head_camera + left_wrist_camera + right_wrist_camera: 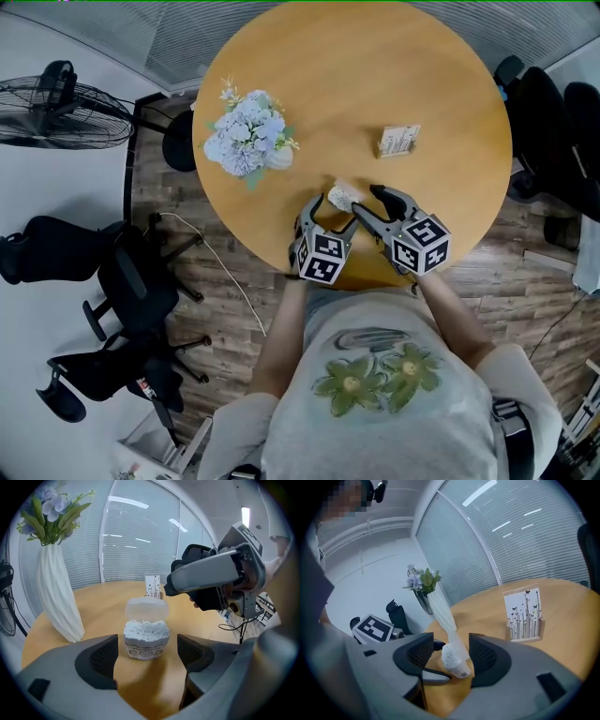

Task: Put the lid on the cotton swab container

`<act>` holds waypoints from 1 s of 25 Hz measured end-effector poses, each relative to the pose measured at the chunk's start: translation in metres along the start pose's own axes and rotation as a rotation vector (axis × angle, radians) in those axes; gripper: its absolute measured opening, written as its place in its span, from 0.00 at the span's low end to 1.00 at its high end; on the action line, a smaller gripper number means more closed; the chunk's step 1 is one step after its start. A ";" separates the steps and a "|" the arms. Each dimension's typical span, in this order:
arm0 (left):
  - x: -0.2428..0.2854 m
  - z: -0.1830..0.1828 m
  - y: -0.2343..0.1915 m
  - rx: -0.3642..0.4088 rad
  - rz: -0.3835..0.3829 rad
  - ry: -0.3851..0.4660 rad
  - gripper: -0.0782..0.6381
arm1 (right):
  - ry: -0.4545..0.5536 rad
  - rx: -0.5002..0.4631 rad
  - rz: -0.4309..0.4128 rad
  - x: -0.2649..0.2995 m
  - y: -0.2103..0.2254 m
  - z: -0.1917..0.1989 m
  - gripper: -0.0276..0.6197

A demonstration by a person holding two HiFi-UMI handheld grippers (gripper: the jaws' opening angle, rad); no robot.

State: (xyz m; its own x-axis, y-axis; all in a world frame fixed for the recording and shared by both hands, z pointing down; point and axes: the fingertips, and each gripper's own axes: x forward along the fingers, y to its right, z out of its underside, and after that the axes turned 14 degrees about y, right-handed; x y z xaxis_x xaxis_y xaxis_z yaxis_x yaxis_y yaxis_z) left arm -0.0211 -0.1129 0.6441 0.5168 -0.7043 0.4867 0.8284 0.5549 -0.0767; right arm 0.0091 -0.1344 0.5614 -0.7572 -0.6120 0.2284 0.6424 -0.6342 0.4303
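The cotton swab container [146, 638] is a small clear tub full of white swabs, standing near the table's front edge [341, 196]. Its translucent hinged lid [146, 608] stands up open at the tub's back. My left gripper [146, 654] is open, with the tub just ahead between its two jaws and not touched. My right gripper [447, 654] is open too, one jaw on each side of the container [456, 662] and its raised lid [459, 645]. In the head view the left gripper [328, 214] and the right gripper [368, 204] meet at the tub from the near side.
A white ribbed vase of pale blue flowers [246, 133] stands at the table's left, close to the tub [57, 595]. A card holder with printed cards [399, 141] sits further back on the right. Office chairs [112, 281] and a fan [56, 111] surround the round wooden table [394, 56].
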 end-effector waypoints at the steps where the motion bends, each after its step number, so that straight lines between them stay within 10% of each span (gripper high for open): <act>1: 0.002 0.001 0.000 -0.002 0.003 -0.004 0.66 | -0.002 0.000 -0.001 0.001 0.000 0.000 0.41; 25: 0.019 0.020 -0.002 0.005 0.036 -0.074 0.58 | -0.042 0.027 -0.026 0.017 0.004 0.013 0.36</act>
State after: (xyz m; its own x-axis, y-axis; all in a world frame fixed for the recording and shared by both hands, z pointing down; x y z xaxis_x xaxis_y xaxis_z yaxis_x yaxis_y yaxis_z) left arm -0.0174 -0.1185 0.6710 0.5284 -0.6496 0.5467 0.8085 0.5814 -0.0905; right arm -0.0024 -0.1413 0.5780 -0.7780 -0.5750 0.2531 0.6196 -0.6358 0.4602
